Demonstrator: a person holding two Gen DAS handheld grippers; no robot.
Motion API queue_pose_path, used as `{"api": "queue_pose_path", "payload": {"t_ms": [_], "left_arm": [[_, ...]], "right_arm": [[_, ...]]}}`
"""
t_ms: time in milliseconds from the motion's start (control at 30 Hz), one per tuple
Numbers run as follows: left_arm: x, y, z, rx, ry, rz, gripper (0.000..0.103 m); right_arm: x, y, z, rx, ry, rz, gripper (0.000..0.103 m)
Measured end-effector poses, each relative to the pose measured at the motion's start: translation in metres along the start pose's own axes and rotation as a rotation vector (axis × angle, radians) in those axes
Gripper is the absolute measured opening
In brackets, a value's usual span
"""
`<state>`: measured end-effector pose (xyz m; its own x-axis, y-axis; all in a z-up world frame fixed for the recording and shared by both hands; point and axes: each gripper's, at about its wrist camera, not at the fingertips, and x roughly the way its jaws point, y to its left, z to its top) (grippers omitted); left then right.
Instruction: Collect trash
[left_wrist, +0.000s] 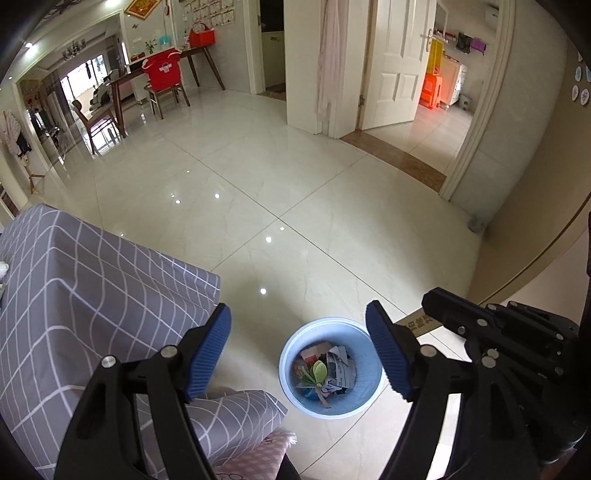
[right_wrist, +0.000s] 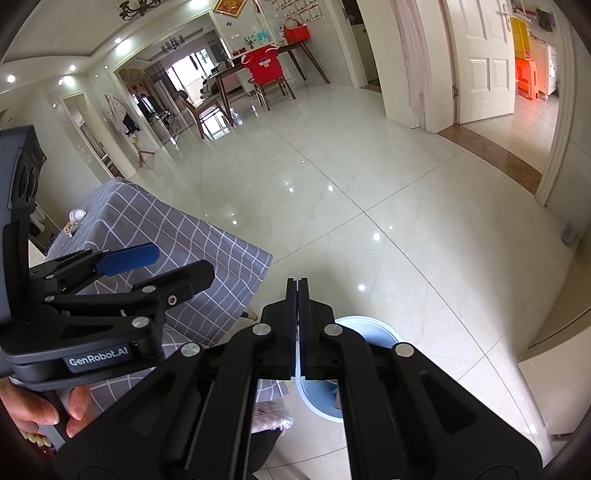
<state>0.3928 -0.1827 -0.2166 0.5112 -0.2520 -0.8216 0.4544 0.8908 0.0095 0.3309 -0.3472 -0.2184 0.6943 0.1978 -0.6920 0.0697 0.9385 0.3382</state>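
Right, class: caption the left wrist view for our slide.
Open left gripper hovers above a blue bin of trash.

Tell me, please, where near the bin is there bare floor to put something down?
The tiled floor is bare between the blue bin and the far doorways, and along the grey checked cloth. It is crowded at the bin: trash fills it, the cloth hangs close on one side, and the open left hand-held gripper hangs above.
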Motion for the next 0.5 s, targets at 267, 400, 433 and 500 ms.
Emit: {"api": "queue_pose_path", "payload": {"t_ms": [267,400,433,500], "left_arm": [[-0.013,0.014,0.002,-0.023,-0.018,0.004,0.075],[-0.026,0.02,0.002,-0.041,-0.044,0.0,0.078],[-0.029,0.021,0.002,-0.044,-0.048,-0.002,0.078],[-0.038,0.024,0.001,-0.046,-0.061,-0.002,0.078]], "right_arm": [[0.001,0.005,0.003,0.022,0.009,-0.012,0.03],[-0.011,0.01,0.005,0.012,-0.027,-0.041,0.05],[-0.013,0.011,0.005,0.012,-0.028,-0.037,0.05],[-0.019,0.016,0.007,0.005,-0.036,-0.044,0.05]]}}
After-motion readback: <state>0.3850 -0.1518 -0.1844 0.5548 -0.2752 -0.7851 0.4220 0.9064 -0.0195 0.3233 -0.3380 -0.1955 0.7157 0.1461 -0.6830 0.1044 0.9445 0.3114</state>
